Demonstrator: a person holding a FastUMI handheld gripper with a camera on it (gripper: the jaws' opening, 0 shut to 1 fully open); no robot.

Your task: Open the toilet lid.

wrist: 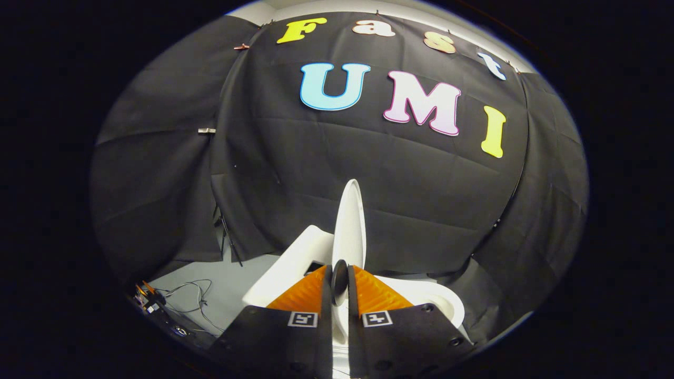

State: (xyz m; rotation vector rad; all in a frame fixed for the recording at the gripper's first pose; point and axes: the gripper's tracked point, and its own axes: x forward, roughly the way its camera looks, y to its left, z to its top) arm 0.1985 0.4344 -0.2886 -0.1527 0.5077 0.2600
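Observation:
The white toilet lid [349, 226] stands raised on its edge, seen edge-on and rising straight up from between my fingers. My gripper [339, 279] is shut on the lid's lower rim, one finger pressing each face. A dark round knob or pad [339, 278] sits on the lid's edge right at the fingertips. To the left of the lid lies the white tank [287, 266]. The bowl's rim [447, 305] curves away to the right, partly hidden behind the right finger.
Black cloth walls close in behind and on both sides of the toilet. A strip of grey floor [221, 284] lies to the left, with loose cables [195, 295] and small devices [150, 301] on it. A thin dark stand leg [229, 237] leans by the wall.

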